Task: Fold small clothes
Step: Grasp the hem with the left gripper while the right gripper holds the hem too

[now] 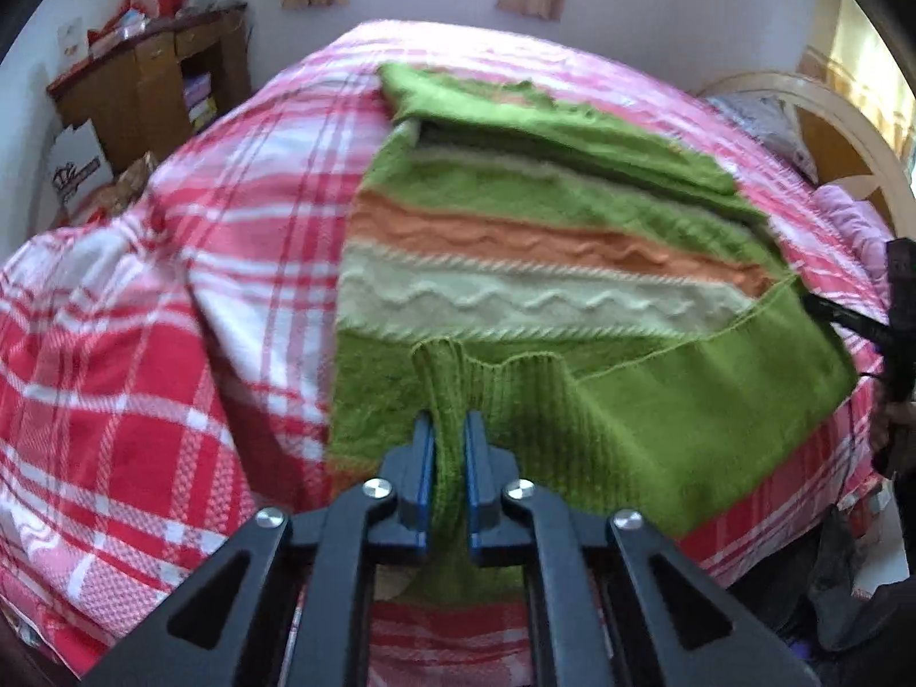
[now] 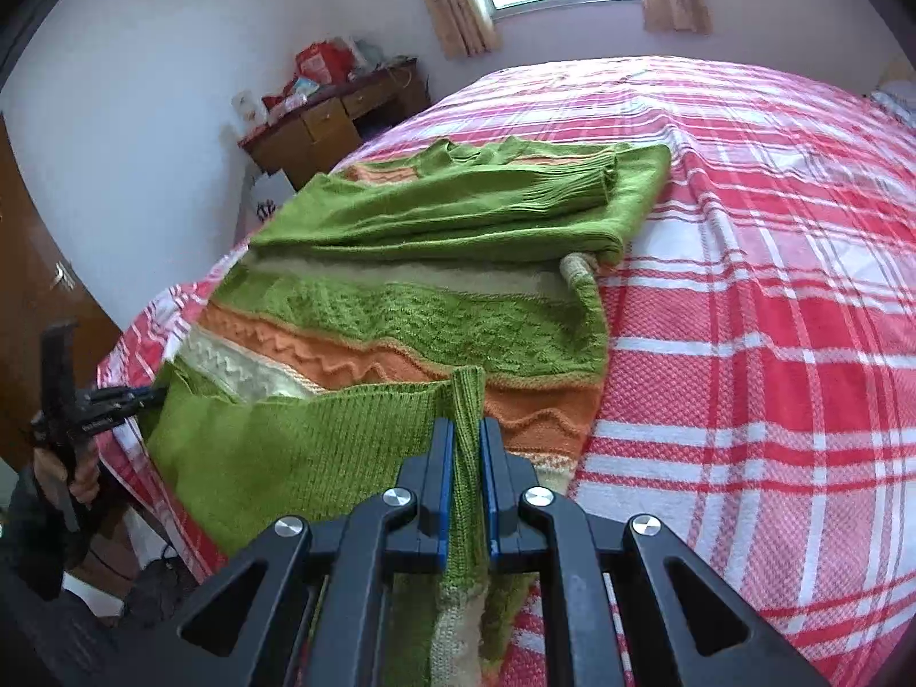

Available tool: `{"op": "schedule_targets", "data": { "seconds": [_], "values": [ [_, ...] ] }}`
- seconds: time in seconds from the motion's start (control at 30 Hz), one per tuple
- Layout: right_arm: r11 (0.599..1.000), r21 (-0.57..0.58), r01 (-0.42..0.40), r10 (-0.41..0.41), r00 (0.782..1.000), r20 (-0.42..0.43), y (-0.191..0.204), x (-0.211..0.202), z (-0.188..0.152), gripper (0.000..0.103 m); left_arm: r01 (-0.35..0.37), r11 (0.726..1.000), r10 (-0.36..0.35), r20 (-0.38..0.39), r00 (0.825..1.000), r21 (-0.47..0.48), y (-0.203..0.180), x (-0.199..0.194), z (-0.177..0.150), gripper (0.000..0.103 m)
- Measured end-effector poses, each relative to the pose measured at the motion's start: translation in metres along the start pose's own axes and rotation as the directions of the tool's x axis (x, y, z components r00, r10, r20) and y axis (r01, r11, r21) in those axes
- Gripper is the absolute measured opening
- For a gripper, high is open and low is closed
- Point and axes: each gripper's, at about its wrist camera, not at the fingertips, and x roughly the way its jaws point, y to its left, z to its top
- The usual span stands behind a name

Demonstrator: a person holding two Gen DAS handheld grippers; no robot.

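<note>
**Hem up in both grippers — plenty that can slip here**

I've got the striped green sweater (image 1: pixel 544 263) lying across the red plaid bedspread (image 1: pixel 172 389), sleeves already laid over its far end, and I'm holding the near hem off the bed. My left gripper (image 1: pixel 449 441) is pinching a bunched ridge of the ribbed hem, jaws pressed in on the knit. My right gripper (image 2: pixel 468 446) is doing the same at the other corner, clamped on a narrow fold of green rib. In the right wrist view I can see the left one out at the hem's far corner, so the edge hangs slack between the two.

Here's my worry. Both grips are on thick, gathered rib, not a flat edge, so I judge the knit could creep out of either pinch if I pull hard towards the far end. If one corner lets go, the hem drops skewed and the fold goes crooked.

Second risk: carrying the two sides at different speeds. The hem looks uneven already, lower on the left in the right wrist view; that would land as a slanted crease.

Third: the folded sleeves (image 2: pixel 458 200) sit loosely on top. Drag the body instead of lifting it and they could slide off towards the right.

And the bedspread is soft and rumpled at the near left, so the wool might catch and pull it along.
</note>
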Motion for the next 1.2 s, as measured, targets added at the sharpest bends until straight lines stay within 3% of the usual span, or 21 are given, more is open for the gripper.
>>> {"op": "schedule_targets", "data": {
  "seconds": [0.13,0.2,0.3,0.4,0.47,0.53,0.63,0.7,0.77,0.8,0.83,0.9,1.07,1.2],
  "values": [
    [1.0,-0.026,0.018,-0.019,0.999,-0.036,0.004,0.006,-0.003,0.009,-0.054,0.998,0.054,0.001,0.999,0.043,-0.011,0.004,0.002,0.014],
    [0.999,-0.032,0.024,-0.025,0.999,-0.046,0.007,0.007,-0.002,0.009,-0.055,0.998,0.055,0.002,0.999,0.042,-0.012,0.005,0.002,0.015],
    [0.999,-0.043,0.034,-0.037,0.997,-0.072,0.009,0.01,0.004,0.009,-0.061,0.998,0.061,0.0,0.998,0.019,-0.008,0.005,0.001,0.024],
    [0.997,-0.065,0.042,-0.048,0.994,-0.103,0.011,0.014,0.008,0.011,-0.046,0.999,0.046,-0.003,0.999,-0.002,-0.003,0.004,0.002,0.024],
    [0.996,-0.08,0.041,-0.049,0.993,-0.108,0.013,0.016,0.008,0.012,-0.036,0.999,0.036,0.0,0.999,0.001,-0.005,0.004,0.002,0.031],
    [0.995,-0.094,0.033,-0.043,0.994,-0.104,0.014,0.018,0.008,0.015,-0.011,1.0,0.011,0.002,1.0,0.025,-0.011,0.005,0.001,0.05],
    [0.996,-0.087,0.024,-0.032,0.995,-0.096,0.015,0.019,0.008,0.021,-0.041,0.998,0.041,0.008,0.999,0.055,-0.019,0.007,0.0,0.053],
    [0.995,-0.098,0.029,-0.037,0.996,-0.085,0.017,0.019,0.006,0.022,-0.037,0.999,0.036,0.013,0.999,0.036,-0.018,0.007,0.0,0.051],
    [0.989,-0.141,0.053,-0.064,0.995,-0.072,0.022,0.019,0.003,0.022,-0.012,1.0,0.012,0.019,1.0,0.021,-0.017,0.004,0.0,0.032],
    [0.984,-0.163,0.071,-0.082,0.994,-0.067,0.026,0.02,0.002,0.022,0.015,1.0,-0.015,0.018,1.0,0.013,-0.016,0.003,0.0,0.012],
    [0.979,-0.181,0.092,-0.105,0.992,-0.065,0.03,0.02,0.002,0.021,0.036,0.999,-0.036,0.018,0.999,0.002,-0.015,0.001,0.0,0.01],
    [0.972,-0.2,0.12,-0.136,0.989,-0.065,0.035,0.019,0.002,0.007,0.014,1.0,-0.014,0.028,0.999,-0.005,-0.013,-0.002,-0.001,0.01],
    [0.979,-0.156,0.129,-0.122,0.991,0.055,0.041,-0.015,0.008,0.007,0.016,0.998,-0.011,0.077,0.997,-0.062,-0.006,-0.015,0.01,0.01],
    [0.977,-0.13,0.171,-0.154,0.979,0.131,0.046,-0.037,0.015,0.007,0.007,0.995,0.007,0.148,0.989,-0.097,-0.004,-0.026,0.028,0.009]
  ]
}}
